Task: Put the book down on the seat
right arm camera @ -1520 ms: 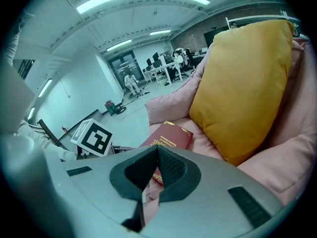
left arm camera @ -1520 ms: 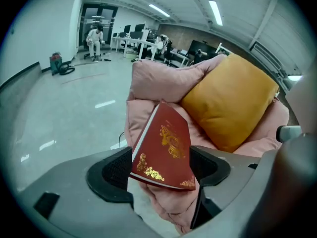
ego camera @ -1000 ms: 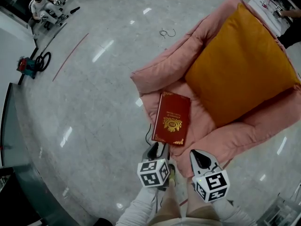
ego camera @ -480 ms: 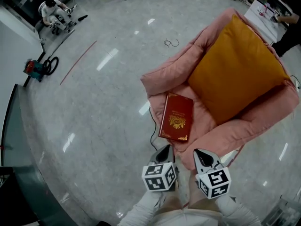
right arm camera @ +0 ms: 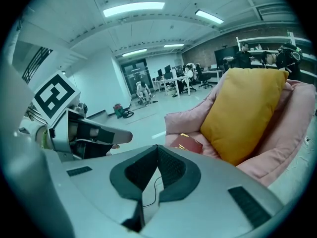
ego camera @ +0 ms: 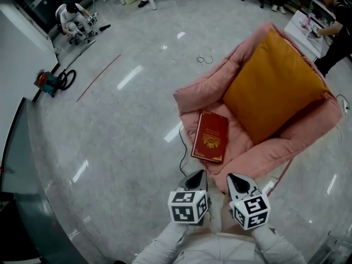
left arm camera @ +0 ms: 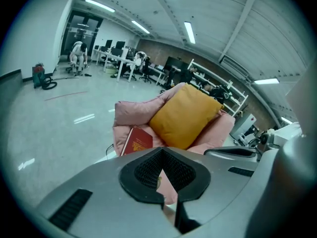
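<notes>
The dark red book (ego camera: 210, 136) with gold ornament lies flat on the seat of the pink armchair (ego camera: 193, 95), in front of the orange cushion (ego camera: 272, 87). Nothing touches it. My left gripper (ego camera: 196, 176) and right gripper (ego camera: 237, 179) hang side by side nearer to me than the chair's front edge, both shut and empty. In the left gripper view the shut left gripper (left arm camera: 161, 155) points toward the book (left arm camera: 137, 141) and cushion (left arm camera: 184, 114). In the right gripper view the shut right gripper (right arm camera: 157, 150) faces the book (right arm camera: 187, 144), with the left gripper (right arm camera: 79, 133) beside it.
A thin dark cable (ego camera: 181, 147) trails on the glossy floor beside the chair, and a small wire loop (ego camera: 206, 59) lies behind it. A red vacuum (ego camera: 47, 81) and a crouching person (ego camera: 74, 18) are at far left. A desk (ego camera: 308, 23) stands at the top right.
Both grippers have risen and drawn back from the chair. The chair and book now look smaller and farther off. The book has stayed where it lay on the seat.
</notes>
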Demonstrator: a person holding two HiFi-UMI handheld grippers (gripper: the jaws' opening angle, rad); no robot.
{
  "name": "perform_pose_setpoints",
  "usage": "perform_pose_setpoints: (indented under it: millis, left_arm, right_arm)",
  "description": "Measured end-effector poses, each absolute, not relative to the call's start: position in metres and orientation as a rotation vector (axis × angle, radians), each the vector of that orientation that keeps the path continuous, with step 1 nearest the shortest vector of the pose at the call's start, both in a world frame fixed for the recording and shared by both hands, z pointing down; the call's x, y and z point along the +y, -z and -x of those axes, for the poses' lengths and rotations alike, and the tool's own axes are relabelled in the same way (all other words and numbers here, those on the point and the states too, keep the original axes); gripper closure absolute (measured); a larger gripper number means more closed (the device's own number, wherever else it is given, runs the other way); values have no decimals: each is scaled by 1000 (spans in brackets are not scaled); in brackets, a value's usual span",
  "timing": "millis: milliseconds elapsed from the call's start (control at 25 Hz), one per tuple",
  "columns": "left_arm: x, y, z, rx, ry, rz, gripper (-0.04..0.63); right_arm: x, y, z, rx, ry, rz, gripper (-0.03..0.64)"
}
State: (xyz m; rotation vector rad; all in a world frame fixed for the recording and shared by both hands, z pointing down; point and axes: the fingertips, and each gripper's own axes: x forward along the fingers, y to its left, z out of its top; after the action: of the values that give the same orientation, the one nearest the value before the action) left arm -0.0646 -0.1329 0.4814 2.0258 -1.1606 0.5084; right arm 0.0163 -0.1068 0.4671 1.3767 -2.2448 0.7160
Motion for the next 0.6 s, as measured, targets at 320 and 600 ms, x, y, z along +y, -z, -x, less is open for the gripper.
perform_pose_setpoints:
  millis: [320,600]
  left_arm:
    - [-103,-467,83,-1159,-522,-2042,589]
    - [-86,-463,90,-1149,-515,-2048,589]
  right_arm:
    - [-77,-456,9,-2276,-671,-1325,612]
    - [-71,-447,16,-2307,-613,-1308,612]
